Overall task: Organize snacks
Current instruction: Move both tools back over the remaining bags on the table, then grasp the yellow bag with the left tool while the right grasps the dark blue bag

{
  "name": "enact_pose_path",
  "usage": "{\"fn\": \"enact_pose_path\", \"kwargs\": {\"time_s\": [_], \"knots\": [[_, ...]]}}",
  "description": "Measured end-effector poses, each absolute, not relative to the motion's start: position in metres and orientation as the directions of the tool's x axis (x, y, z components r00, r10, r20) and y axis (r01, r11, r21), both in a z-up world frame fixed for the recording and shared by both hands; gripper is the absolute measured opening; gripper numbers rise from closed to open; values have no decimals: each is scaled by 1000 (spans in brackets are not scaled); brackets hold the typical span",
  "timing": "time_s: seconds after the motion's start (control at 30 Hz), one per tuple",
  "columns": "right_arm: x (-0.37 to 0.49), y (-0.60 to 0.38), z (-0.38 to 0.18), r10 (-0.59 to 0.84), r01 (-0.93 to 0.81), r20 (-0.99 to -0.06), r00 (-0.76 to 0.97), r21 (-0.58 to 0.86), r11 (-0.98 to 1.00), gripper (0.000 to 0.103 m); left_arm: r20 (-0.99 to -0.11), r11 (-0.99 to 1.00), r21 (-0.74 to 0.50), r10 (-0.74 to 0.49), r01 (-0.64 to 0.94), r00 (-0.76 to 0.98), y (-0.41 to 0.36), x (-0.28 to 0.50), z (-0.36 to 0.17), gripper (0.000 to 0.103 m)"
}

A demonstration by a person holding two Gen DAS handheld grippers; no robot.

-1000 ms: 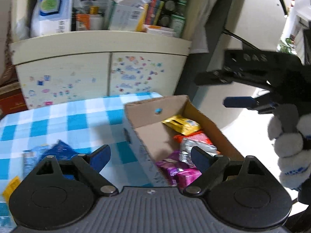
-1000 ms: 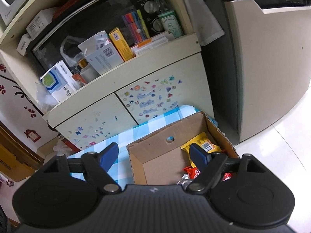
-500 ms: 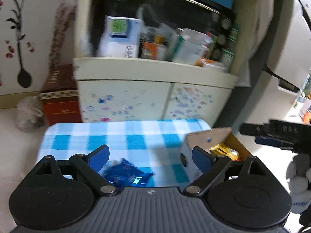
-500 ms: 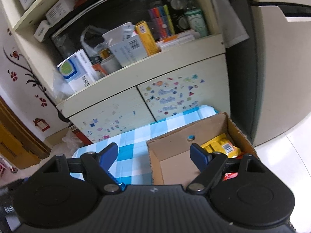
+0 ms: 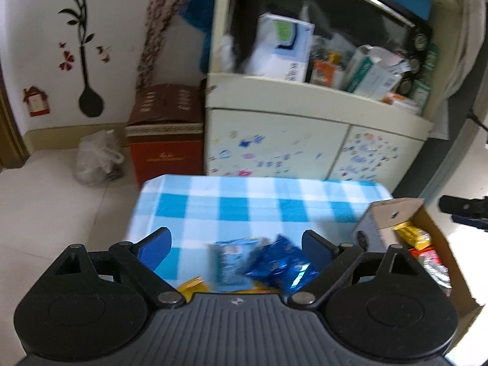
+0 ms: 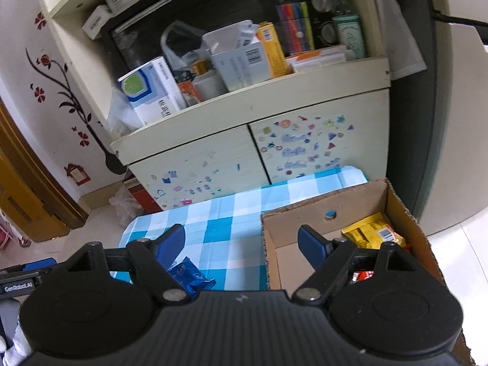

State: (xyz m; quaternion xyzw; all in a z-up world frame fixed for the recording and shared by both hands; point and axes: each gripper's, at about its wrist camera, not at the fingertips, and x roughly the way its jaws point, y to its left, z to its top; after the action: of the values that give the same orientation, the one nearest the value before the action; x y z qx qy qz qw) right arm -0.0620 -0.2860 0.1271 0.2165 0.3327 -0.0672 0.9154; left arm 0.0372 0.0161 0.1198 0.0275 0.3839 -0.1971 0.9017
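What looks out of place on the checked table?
Several snack packets, a dark blue packet, a pale blue one and a yellow one, lie loose on the tablecloth beside the cardboard box, not inside it.

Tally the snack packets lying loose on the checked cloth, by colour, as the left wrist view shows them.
Dark blue packet: 1
Light blue packet: 1
Yellow packet: 1, partly hidden by the gripper body
Total: 3 in view; more may lie hidden under the gripper.

We can read "GenRobot.AI" on a black bar (image 6: 21, 286) at the lower left. Other print, such as the shelf boxes' labels, is too blurred for us to read.
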Motion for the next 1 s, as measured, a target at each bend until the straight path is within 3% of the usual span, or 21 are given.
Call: {"fn": "enact_pose_path", "kwargs": {"time_s": [0.37, 1.0], "knots": [[-43, -243, 118, 134, 112, -643, 754, 327, 938, 82, -799, 961, -73, -216, 267, 560, 38, 62, 66, 95], [-2, -187, 69, 242, -66, -729, 641, 261, 963, 82, -906, 986, -122, -156, 111, 393, 44, 89, 1, 95]]}}
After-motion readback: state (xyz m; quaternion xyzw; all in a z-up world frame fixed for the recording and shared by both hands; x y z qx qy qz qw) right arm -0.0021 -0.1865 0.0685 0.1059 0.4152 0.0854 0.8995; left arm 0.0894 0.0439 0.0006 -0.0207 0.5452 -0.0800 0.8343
